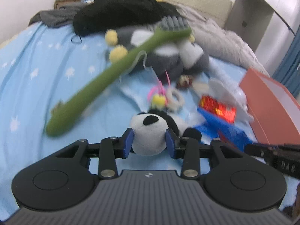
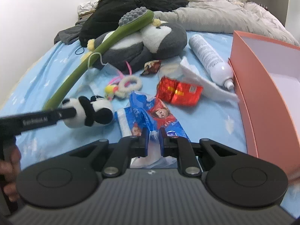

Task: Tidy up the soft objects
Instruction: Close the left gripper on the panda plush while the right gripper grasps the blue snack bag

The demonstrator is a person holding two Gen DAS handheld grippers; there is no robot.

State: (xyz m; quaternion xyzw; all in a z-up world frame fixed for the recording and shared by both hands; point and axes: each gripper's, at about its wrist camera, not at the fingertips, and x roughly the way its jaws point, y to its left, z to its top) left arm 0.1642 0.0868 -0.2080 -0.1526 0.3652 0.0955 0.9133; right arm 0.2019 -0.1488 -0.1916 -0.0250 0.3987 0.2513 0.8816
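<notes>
A small black-and-white panda plush (image 1: 148,133) sits between the blue pads of my left gripper (image 1: 149,142), which is shut on it just above the bed. The right wrist view shows the same panda (image 2: 90,112) held at the left. My right gripper (image 2: 154,140) is shut on the near end of a crumpled blue and red plastic wrapper (image 2: 142,116). A long green plush toothbrush (image 2: 75,69) leans across a grey penguin plush (image 2: 150,43). A white ring toy with pink feathers (image 2: 129,84) lies in the middle.
A light blue bedsheet (image 2: 46,71) covers the bed. An open orange box (image 2: 262,86) stands at the right, with a white bottle (image 2: 210,58) and red foil packets (image 2: 178,93) beside it. Black clothing (image 2: 131,5) and a grey duvet (image 2: 225,13) are piled behind.
</notes>
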